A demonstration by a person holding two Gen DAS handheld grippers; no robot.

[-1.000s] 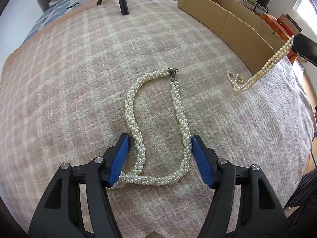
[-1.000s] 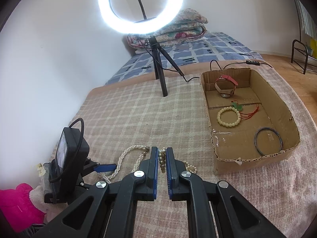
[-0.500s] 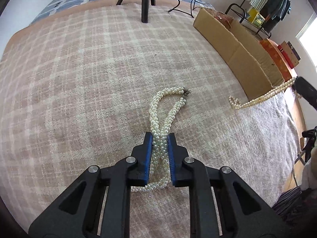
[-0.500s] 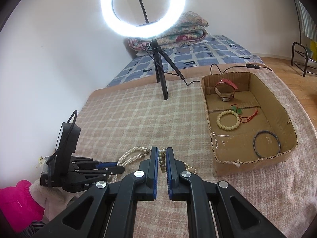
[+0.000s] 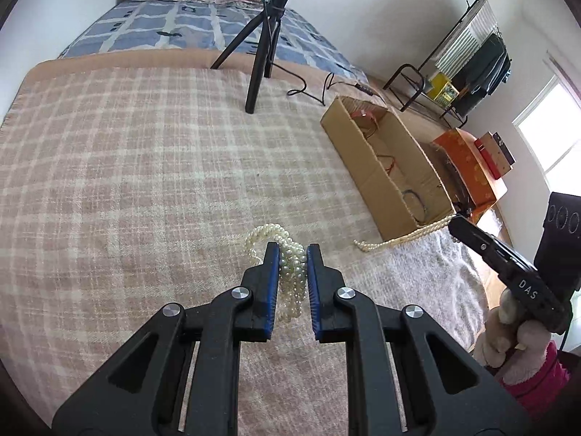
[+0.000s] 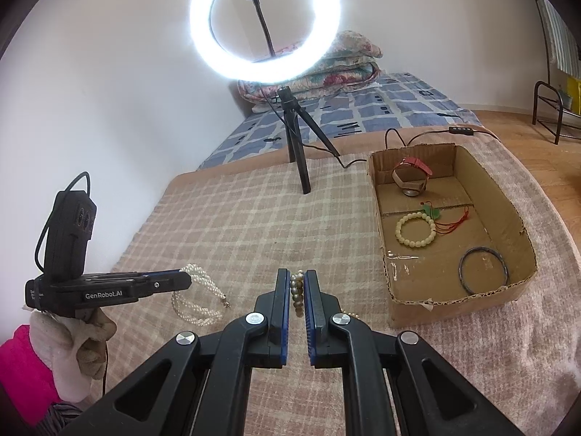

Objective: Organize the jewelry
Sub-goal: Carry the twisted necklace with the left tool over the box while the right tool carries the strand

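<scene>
Pearl necklaces occupy both tools. The left hand-held gripper (image 5: 292,254) has just closed its blue pads on the twisted multi-strand pearl necklace (image 5: 290,272), bunched between them; the right wrist view shows what its own camera cannot, that the necklace's lower loop (image 6: 198,303) and clasp hang down to the plaid blanket (image 6: 254,225) on the bed. The right hand-held gripper (image 6: 297,285) is clamped narrow on a single-strand pearl necklace (image 6: 297,292); only the left wrist view shows this strand (image 5: 403,238) running down from the jaws to the blanket just beside the cardboard box (image 6: 450,303). The box's contents read clearly only from the right: a red-strapped watch (image 6: 410,178) in the far compartment, a bead bracelet (image 6: 415,230) and a dark bangle (image 6: 483,270) nearer. A lit ring light (image 6: 265,21) stands on a tripod behind. Gloved hands (image 6: 72,334) hold each tool.
</scene>
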